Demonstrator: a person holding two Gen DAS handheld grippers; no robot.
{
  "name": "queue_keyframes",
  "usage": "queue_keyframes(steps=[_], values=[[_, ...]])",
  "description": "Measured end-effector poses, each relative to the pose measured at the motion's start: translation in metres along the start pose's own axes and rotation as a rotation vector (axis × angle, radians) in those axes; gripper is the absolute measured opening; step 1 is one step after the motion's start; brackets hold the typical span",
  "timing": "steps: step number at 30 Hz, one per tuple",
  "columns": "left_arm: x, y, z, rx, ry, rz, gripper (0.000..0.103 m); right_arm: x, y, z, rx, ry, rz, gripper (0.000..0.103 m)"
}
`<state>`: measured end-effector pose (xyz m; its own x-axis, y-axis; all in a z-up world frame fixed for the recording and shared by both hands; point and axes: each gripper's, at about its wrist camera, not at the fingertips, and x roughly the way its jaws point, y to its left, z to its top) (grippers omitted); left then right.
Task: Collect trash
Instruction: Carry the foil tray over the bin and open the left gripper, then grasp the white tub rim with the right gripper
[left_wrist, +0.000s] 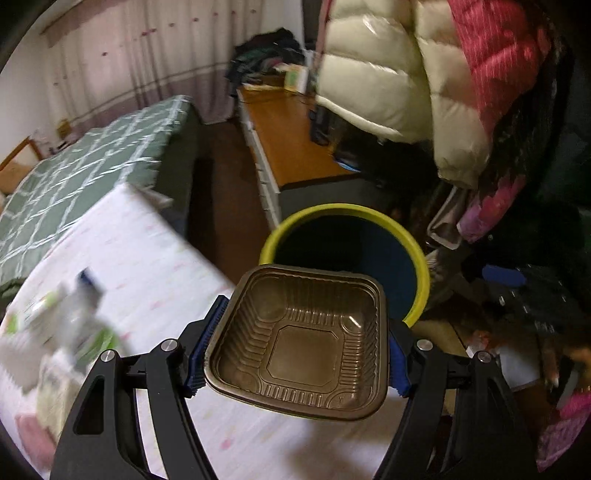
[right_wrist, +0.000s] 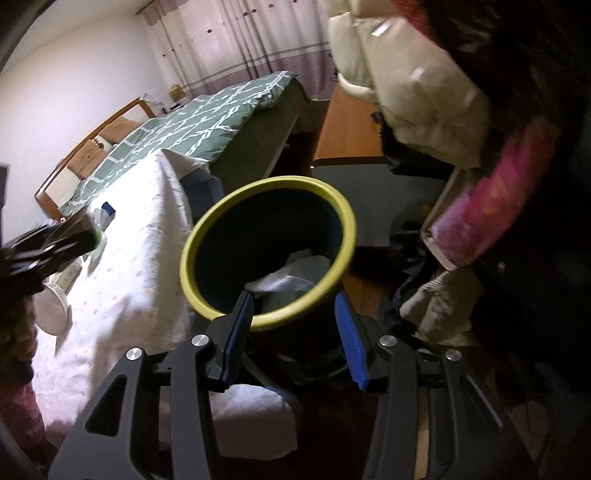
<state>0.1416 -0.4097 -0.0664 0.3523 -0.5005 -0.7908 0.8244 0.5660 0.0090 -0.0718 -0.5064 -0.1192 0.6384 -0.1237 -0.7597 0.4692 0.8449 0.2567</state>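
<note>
A brown ribbed plastic food tray (left_wrist: 306, 343) sits empty between the blue pads of my left gripper (left_wrist: 303, 332), which is shut on its two sides. The tray hangs over the table edge, just short of the dark bin with a yellow-green rim (left_wrist: 343, 210). In the right wrist view the same bin (right_wrist: 207, 229) stands below, with crumpled white paper (right_wrist: 291, 273) inside. My right gripper (right_wrist: 293, 299) hovers over the bin's near rim, open, with nothing pressed between its pads. The left gripper shows as a dark blur at the left edge.
A table under a white dotted cloth (left_wrist: 147, 258) holds blurred green-and-white packaging (left_wrist: 62, 325). Behind it is a bed with a green checked cover (left_wrist: 92, 158). A wooden desk (left_wrist: 291, 136) stands beyond the bin, and cream and pink padded coats (left_wrist: 388, 74) hang at the right.
</note>
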Motion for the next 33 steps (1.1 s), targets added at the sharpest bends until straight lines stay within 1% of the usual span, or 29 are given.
queue_keyframes(steps=[5, 10, 11, 13, 15, 19, 21, 23, 27, 29, 31, 32, 33], values=[[0.043, -0.026, 0.021, 0.019, 0.031, -0.023, 0.072, -0.002, -0.018, -0.008, 0.03, 0.005, -0.023, 0.044], [0.078, -0.038, 0.036, 0.02, 0.046, -0.016, 0.074, -0.001, -0.032, -0.013, 0.061, 0.014, -0.039, 0.046], [0.083, -0.039, 0.039, 0.019, 0.045, -0.012, 0.075, 0.0, -0.032, -0.014, 0.064, 0.015, -0.039, 0.048], [0.089, -0.037, 0.043, 0.009, 0.039, 0.003, 0.086, 0.001, -0.031, -0.014, 0.064, 0.018, -0.039, 0.05], [0.086, -0.031, 0.044, -0.016, 0.03, 0.013, 0.089, 0.002, -0.027, -0.015, 0.059, 0.02, -0.033, 0.05], [0.049, -0.011, 0.033, -0.074, 0.0, 0.006, 0.089, 0.005, -0.018, -0.017, 0.046, 0.023, -0.024, 0.05], [0.016, 0.003, 0.021, -0.093, -0.037, 0.039, 0.091, 0.008, -0.011, -0.018, 0.036, 0.026, -0.014, 0.05], [-0.021, 0.016, 0.003, -0.116, -0.084, 0.085, 0.095, 0.01, -0.004, -0.018, 0.026, 0.029, -0.003, 0.05], [-0.084, 0.047, -0.039, -0.164, -0.132, 0.184, 0.095, 0.018, 0.02, -0.02, -0.009, 0.043, 0.03, 0.05], [-0.121, 0.066, -0.069, -0.208, -0.167, 0.252, 0.095, 0.021, 0.033, -0.021, -0.03, 0.049, 0.047, 0.05], [-0.151, 0.083, -0.096, -0.25, -0.19, 0.301, 0.097, 0.024, 0.051, -0.02, -0.058, 0.051, 0.071, 0.05], [-0.169, 0.093, -0.114, -0.274, -0.201, 0.35, 0.098, 0.025, 0.06, -0.02, -0.071, 0.051, 0.083, 0.05], [-0.18, 0.099, -0.125, -0.287, -0.206, 0.382, 0.098, 0.026, 0.072, -0.02, -0.092, 0.052, 0.098, 0.05]])
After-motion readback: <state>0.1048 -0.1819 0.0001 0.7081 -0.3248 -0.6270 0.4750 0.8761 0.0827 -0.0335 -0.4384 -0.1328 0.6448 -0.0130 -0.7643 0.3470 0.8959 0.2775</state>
